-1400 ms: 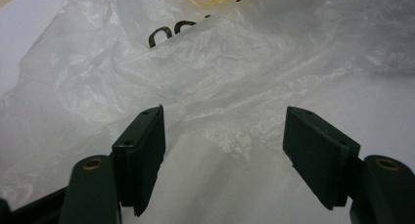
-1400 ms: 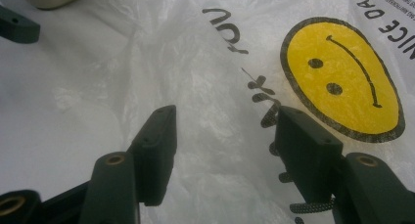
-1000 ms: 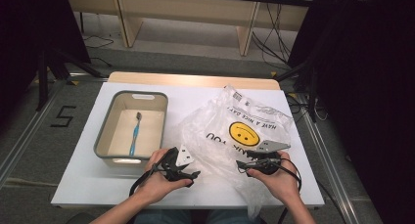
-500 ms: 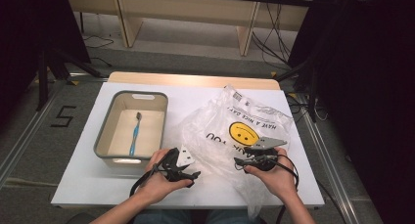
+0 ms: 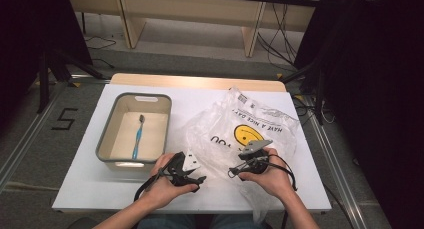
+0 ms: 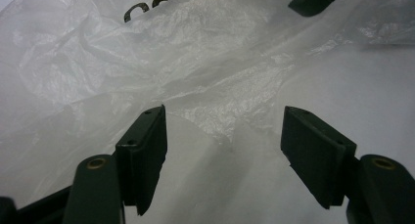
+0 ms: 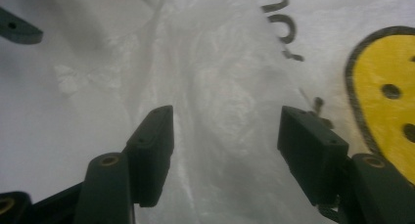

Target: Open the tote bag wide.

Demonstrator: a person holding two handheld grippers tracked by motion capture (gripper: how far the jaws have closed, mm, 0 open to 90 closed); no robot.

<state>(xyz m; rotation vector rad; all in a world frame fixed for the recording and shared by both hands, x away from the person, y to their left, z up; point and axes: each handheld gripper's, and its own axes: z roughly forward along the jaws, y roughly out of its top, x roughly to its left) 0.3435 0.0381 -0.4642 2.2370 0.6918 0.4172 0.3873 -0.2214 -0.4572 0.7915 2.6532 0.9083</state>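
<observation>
A crumpled clear plastic bag (image 5: 245,131) with a yellow smiley face (image 5: 248,135) lies on the right half of the white table (image 5: 85,184). My left gripper (image 5: 201,179) rests at the bag's near left edge, pointing right, open. In the left gripper view the bag's thin edge (image 6: 215,116) lies on the table between the spread jaws. My right gripper (image 5: 233,172) sits on the bag pointing left, open, its jaws having just been opening. Wrinkled film (image 7: 220,77) lies under and between them, unpinched, with the smiley face (image 7: 386,101) to the right.
A grey bin (image 5: 106,136) stands at the table's left with a blue toothbrush (image 5: 137,137) lying in it. Wooden shelving and cables are on the floor beyond the table's far edge. The two grippers' tips face each other a short way apart.
My right hand has slid left across the bag toward the left gripper, and its jaws stand a little wider. The left hand and the bag have stayed put.
</observation>
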